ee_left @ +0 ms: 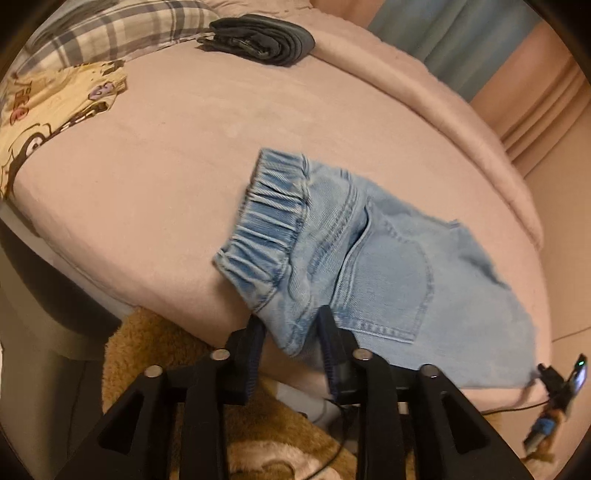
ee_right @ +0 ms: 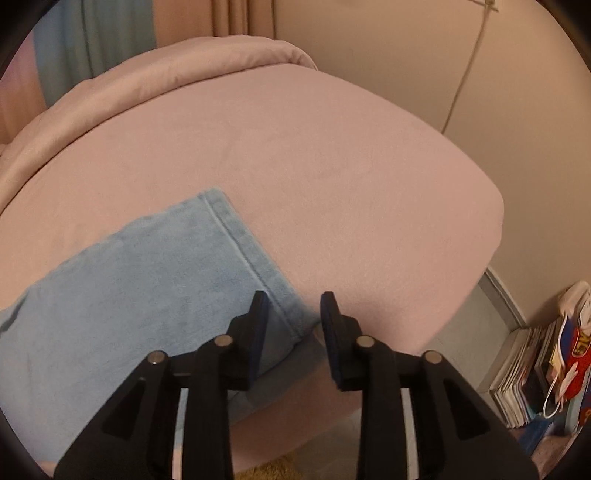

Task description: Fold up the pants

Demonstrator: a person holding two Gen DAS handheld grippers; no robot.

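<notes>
Light blue jeans lie on the pink bed, elastic waistband toward the left, back pocket up. In the left wrist view my left gripper is open, its jaws either side of the near waistband corner at the bed's front edge. In the right wrist view the leg hem end of the jeans lies near the bed's front edge. My right gripper is open, its jaws straddling the hem corner, not closed on it.
A dark folded garment lies at the bed's far side, beside a plaid pillow and a cartoon-print pillow. A tan shaggy rug and cables lie below the bed. Stacked books stand by the wall.
</notes>
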